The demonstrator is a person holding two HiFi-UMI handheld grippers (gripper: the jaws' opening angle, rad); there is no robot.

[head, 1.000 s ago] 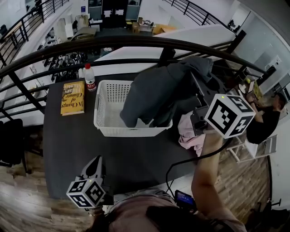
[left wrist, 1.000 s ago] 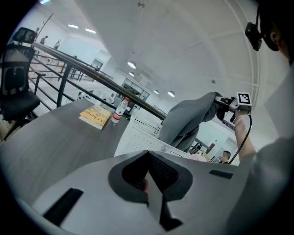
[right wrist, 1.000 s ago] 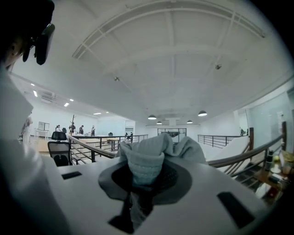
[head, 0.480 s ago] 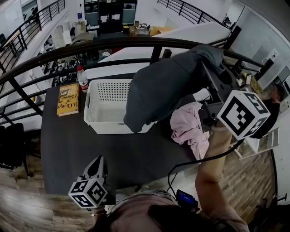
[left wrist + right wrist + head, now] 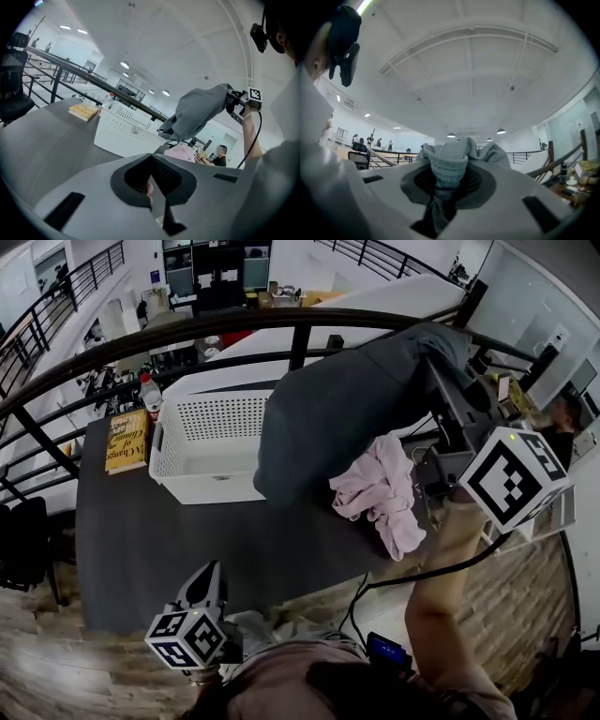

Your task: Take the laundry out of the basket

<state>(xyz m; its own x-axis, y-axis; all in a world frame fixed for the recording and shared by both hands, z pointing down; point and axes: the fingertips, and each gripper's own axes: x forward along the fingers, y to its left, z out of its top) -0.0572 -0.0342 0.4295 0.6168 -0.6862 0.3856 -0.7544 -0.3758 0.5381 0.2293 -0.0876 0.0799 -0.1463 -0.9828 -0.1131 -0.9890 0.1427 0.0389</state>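
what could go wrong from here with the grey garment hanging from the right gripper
The large grey garment hangs from the right gripper by a small pinched bunch, so it may slip out. Its lower hem is close to the white perforated plastic basket and might snag and drag it. The crumpled pink cloth lies at the black table's edge; a brush could pull it off.

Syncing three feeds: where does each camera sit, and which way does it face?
Head view: on the head, steeply down at table, basket, left gripper, right gripper and forearm.
Left gripper view: low by the table, facing the basket; own jaws show.
Right gripper view: tilted toward ceiling; jaws pinch grey garment.
Shared: all three show that garment.
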